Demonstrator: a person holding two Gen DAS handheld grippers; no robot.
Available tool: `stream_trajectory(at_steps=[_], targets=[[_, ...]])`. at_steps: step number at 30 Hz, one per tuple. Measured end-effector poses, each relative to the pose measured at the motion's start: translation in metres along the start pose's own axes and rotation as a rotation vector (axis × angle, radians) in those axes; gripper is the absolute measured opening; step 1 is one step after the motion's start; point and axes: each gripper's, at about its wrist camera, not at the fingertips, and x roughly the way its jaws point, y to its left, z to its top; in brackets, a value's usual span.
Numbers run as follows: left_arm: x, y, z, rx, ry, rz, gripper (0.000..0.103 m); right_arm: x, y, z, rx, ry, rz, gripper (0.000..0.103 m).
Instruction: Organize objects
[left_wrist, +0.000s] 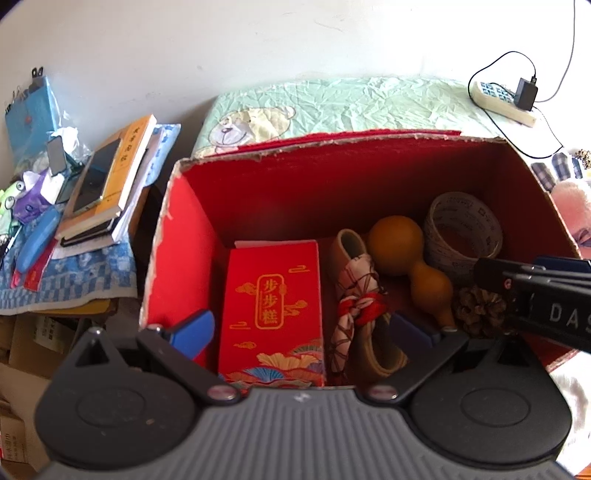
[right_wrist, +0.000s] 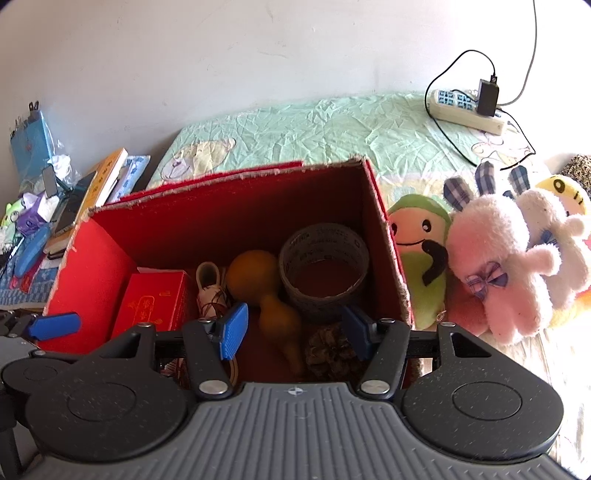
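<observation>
An open red cardboard box (left_wrist: 258, 192) stands on the bed; it also shows in the right wrist view (right_wrist: 96, 258). Inside lie a red gift carton (left_wrist: 271, 310), a small cloth-tied shoe (left_wrist: 354, 295), a brown gourd (left_wrist: 406, 254), a roll of tape (left_wrist: 461, 229) and a pine cone (left_wrist: 480, 310). My left gripper (left_wrist: 301, 334) is open and empty above the carton and shoe. My right gripper (right_wrist: 295, 328) is open and empty above the gourd (right_wrist: 266, 291) and pine cone (right_wrist: 332, 350). The right gripper's body shows at the left view's right edge (left_wrist: 535, 299).
Plush toys (right_wrist: 491, 266) lie on the bed right of the box. A power strip with a charger (right_wrist: 469, 107) sits on the green bedsheet behind. A side table at the left holds stacked books, a phone (left_wrist: 99, 177) and small clutter.
</observation>
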Motion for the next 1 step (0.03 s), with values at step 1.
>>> stream_trajectory(at_steps=[1], targets=[[-0.0026,0.0001,-0.0004,-0.002,-0.009,0.003,0.1,-0.0021,0.0007,0.0004,-0.006,-0.009,-0.001,0.06]])
